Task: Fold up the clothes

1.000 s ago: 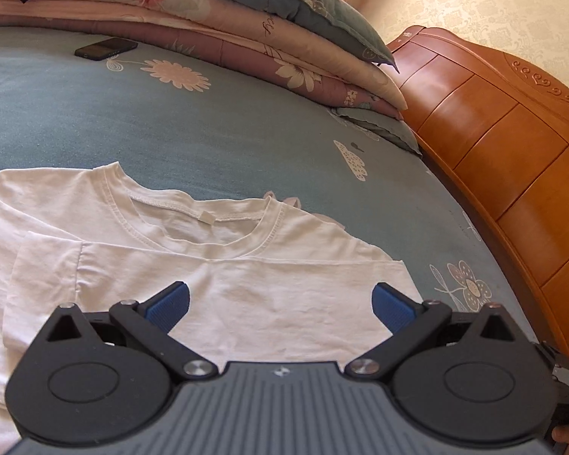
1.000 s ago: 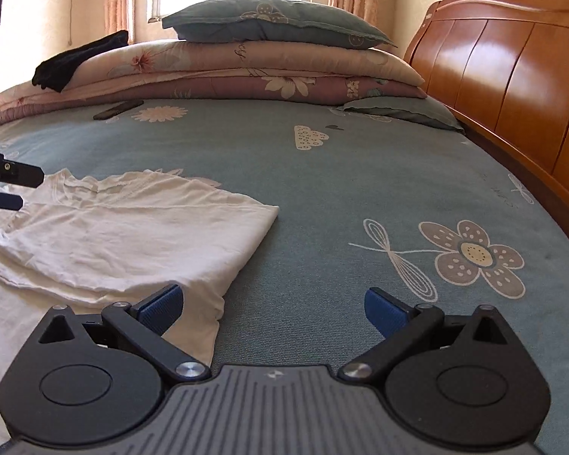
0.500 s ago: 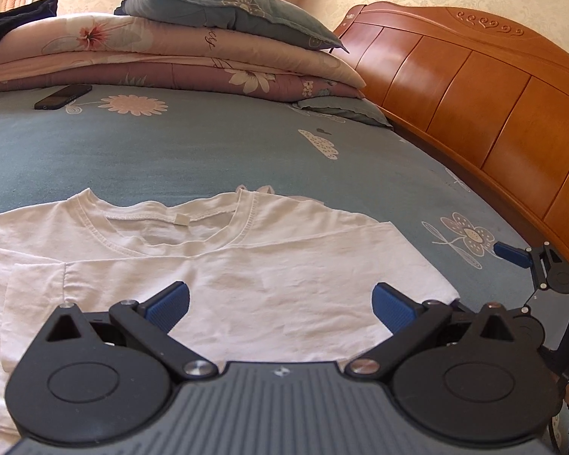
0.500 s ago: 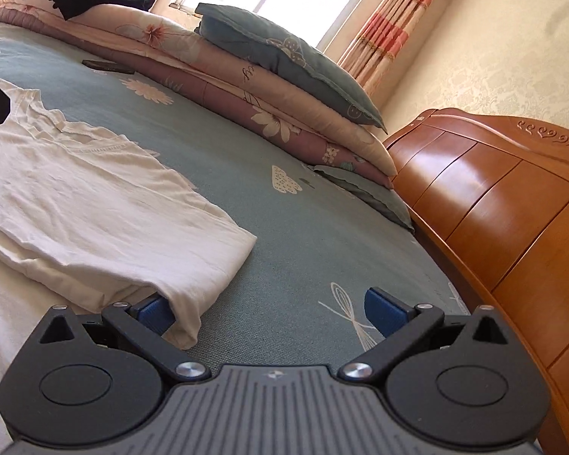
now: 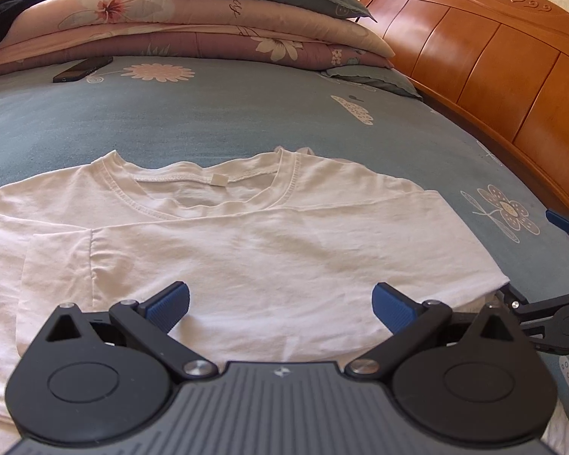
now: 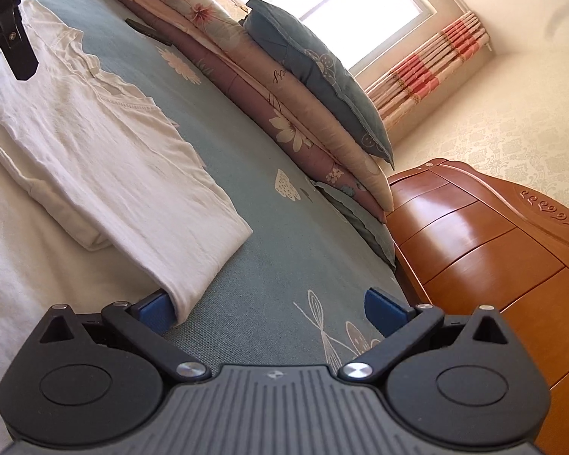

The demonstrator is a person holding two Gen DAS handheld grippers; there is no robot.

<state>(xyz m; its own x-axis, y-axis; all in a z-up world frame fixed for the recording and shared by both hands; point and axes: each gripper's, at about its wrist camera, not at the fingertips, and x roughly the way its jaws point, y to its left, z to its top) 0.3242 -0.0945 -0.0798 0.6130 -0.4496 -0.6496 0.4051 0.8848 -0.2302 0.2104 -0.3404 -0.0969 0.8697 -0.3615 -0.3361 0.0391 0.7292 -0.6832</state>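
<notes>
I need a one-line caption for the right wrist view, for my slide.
Open right tongs at the folded edge of a white T-shirt on a blue floral bedsheet.

A bed with a blue-grey floral sheet fills the room, bounded by a glossy orange wooden headboard. Folded pink quilts topped by a blue pillow lie beneath a bright window with striped pink curtains; patterned cream wallpaper covers the wall.

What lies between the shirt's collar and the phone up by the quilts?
Only bare blue bedsheet lies between the white shirt collar and the phone, shown in the left wrist view.
</notes>
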